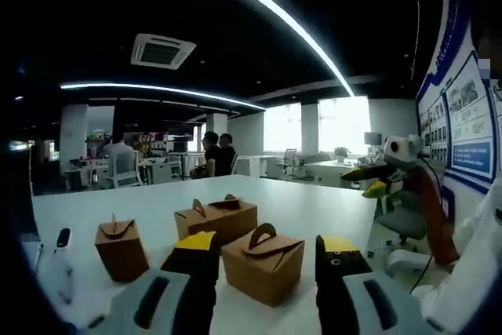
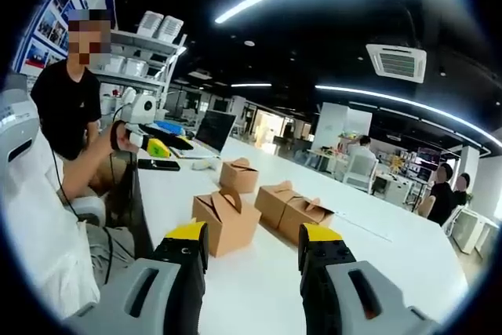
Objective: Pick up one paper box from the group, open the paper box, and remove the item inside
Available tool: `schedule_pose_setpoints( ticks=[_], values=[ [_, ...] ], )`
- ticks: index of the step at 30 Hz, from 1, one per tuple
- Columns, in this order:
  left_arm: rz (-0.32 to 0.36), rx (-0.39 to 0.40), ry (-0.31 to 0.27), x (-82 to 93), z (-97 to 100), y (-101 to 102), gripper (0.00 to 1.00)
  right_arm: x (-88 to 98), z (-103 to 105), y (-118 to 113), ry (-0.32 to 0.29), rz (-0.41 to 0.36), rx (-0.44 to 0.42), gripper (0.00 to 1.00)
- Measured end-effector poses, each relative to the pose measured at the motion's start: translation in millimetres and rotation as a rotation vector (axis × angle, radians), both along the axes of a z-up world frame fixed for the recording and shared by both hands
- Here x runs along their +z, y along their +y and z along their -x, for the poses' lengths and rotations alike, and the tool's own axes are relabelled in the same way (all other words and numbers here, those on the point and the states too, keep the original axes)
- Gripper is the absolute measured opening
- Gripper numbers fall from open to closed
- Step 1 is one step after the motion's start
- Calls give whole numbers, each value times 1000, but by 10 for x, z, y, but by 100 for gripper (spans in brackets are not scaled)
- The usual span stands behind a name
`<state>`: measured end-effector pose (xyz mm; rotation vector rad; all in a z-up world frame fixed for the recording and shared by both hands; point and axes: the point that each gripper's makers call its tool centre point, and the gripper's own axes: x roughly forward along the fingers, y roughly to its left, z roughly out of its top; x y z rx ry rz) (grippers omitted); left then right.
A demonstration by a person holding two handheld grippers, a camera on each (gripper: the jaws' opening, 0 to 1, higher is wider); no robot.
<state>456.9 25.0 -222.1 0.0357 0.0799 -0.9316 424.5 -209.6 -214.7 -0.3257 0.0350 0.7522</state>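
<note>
Three closed boxes [image 1: 263, 263] are seen resting on the table [image 1: 314, 209], none yet lifted or opened, while the left gripper [image 1: 267, 260] and right gripper [image 2: 252, 242] are held parted and empty, so every step remains.

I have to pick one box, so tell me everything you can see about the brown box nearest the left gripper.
The nearest paper box looks like brown kraft cardboard, a takeaway-style carton with slightly tapered sides. Its top flaps are folded shut and an arched handle tab stands up from the middle. It sits upright on the white table, apart from the other boxes, just ahead of the open left gripper, which is not touching it.
</note>
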Motion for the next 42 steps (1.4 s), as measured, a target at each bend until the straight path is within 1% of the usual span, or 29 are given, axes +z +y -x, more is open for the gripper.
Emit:
schedule_pose_setpoints(
  ticks=[2,6,11,19,25,34,42],
  values=[
    [9,-1,-2,20,7,7,50,-4,8,11,0,3,3,47],
    [3,4,-9,28,20,28,50,-8,7,16,1,0,4,47],
    [13,-2,-16,60,28,31,50,-53,-14,44,11,9,6,47],
    [-1,-5,-6,-4,9,40,50,-47,-15,71,9,10,8,47],
    [4,-9,-12,17,15,36,49,-59,-22,73,12,10,11,47],
    [-9,-25,-10,-21,20,-24,49,-41,-19,46,8,5,7,47],
    [-14,-22,-13,-32,12,-15,48,-33,-21,69,2,9,6,47]
  ],
)
